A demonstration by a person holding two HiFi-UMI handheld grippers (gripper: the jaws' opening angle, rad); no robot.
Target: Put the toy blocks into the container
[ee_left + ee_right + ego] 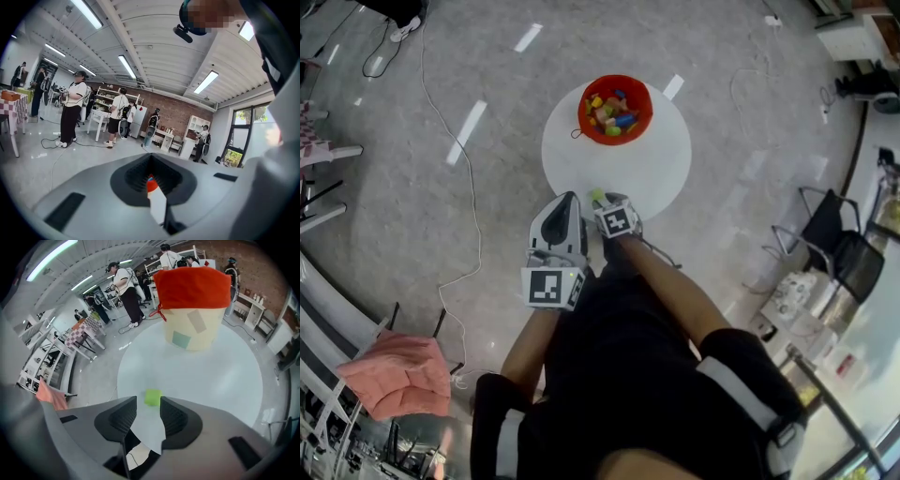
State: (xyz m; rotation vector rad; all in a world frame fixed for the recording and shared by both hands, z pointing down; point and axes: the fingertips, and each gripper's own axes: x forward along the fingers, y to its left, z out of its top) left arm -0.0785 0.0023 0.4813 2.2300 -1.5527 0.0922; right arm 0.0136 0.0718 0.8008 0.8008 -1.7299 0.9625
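A lime-green cube [153,397] is seen near the smooth round white table's [211,376] front edge, between the tips of the right gripper's [148,401] widely spread ribbed jaws. The red-cuffed cream fabric container [192,310] is set farther back on the table. The left gripper's [151,159] jaws are closed.

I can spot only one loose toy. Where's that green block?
In the head view the block lies at the table's near edge, just ahead of the right claw, apart from the container.
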